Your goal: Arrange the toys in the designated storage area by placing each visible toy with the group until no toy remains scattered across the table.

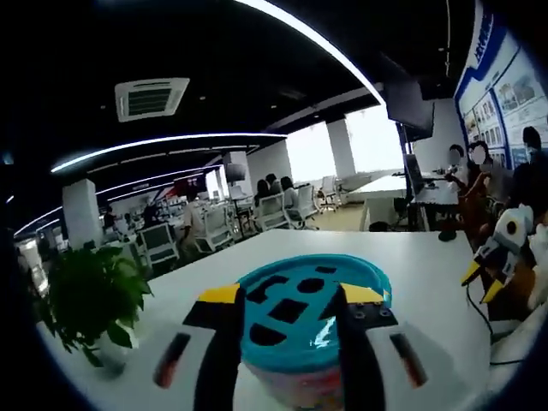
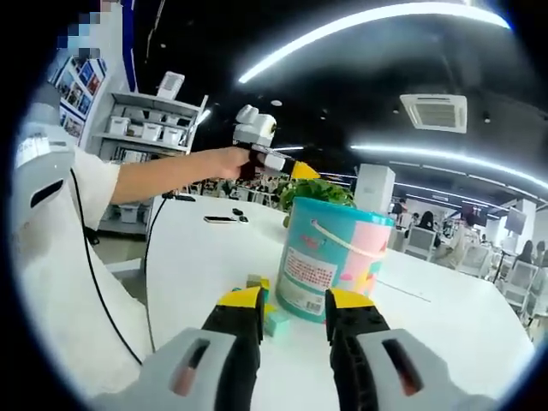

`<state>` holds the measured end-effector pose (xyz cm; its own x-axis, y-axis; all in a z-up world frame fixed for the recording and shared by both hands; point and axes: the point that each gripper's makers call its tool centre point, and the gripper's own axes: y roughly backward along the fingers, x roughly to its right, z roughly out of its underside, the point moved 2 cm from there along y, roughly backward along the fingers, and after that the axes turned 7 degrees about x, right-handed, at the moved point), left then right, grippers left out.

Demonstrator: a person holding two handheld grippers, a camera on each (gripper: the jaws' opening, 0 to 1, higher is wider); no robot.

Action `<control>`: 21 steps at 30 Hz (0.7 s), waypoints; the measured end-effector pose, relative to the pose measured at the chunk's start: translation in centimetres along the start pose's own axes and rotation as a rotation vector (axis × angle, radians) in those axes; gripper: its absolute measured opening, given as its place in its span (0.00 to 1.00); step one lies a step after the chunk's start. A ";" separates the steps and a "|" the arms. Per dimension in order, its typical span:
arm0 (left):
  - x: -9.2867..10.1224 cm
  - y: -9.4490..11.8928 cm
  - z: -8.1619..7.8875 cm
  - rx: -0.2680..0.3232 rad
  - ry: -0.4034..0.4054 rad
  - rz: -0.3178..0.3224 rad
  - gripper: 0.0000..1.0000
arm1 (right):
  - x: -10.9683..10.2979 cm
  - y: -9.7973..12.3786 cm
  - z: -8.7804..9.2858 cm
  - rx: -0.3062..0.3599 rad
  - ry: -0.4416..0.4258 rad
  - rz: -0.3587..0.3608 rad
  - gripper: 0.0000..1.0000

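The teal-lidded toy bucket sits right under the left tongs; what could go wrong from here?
1. The left tongs straddle the round teal shape-sorter lid; lowering them could tip the pastel plastic bucket.
2. Small toy blocks lie at the bucket's base beside the right tongs; a sweep might scatter them across the white table.

teal-lidded bucket (image 1: 313,318), pink-and-teal sides, white table (image 2: 445,317)

You work in a large open-plan office: rows of white desks and chairs (image 1: 272,210) with seated people, linear ceiling lights (image 1: 163,141), a ceiling air-conditioning vent (image 1: 151,97), and storage shelves (image 2: 154,137).
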<state>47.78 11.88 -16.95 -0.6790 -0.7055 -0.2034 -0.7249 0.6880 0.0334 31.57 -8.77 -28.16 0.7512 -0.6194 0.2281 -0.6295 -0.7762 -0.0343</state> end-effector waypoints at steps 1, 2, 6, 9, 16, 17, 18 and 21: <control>0.1 0.6 0.0 0.011 -0.008 0.010 0.43 | 0.0 0.0 -0.1 0.004 0.000 -0.001 0.29; 0.1 1.1 0.1 0.016 -0.006 0.016 0.43 | -0.1 0.0 -0.1 0.006 -0.001 0.000 0.29; 0.4 2.4 1.6 0.001 0.014 -0.011 0.43 | 0.1 -0.2 0.0 -0.002 -0.001 0.009 0.29; 0.1 3.5 3.2 -0.013 0.003 -0.107 0.41 | 0.0 -0.4 0.0 0.001 -0.004 0.007 0.29; 1.2 5.2 5.8 0.005 0.071 -0.159 0.42 | -0.2 -0.3 -0.3 0.002 0.011 0.008 0.29; 1.3 5.4 6.0 0.003 0.070 -0.161 0.42 | -0.2 -0.3 -0.4 0.003 0.012 0.008 0.29; 1.4 5.6 6.3 0.004 0.068 -0.170 0.43 | -0.2 -0.3 -0.4 0.002 0.012 0.009 0.29; 1.5 6.1 7.2 -0.010 0.099 -0.172 0.44 | -0.1 -0.2 -0.3 0.001 0.012 0.013 0.28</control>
<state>43.15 16.21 -24.09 -0.5527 -0.8261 -0.1096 -0.8320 0.5545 0.0166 31.58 -8.50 -27.84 0.7403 -0.6282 0.2395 -0.6392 -0.7680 -0.0385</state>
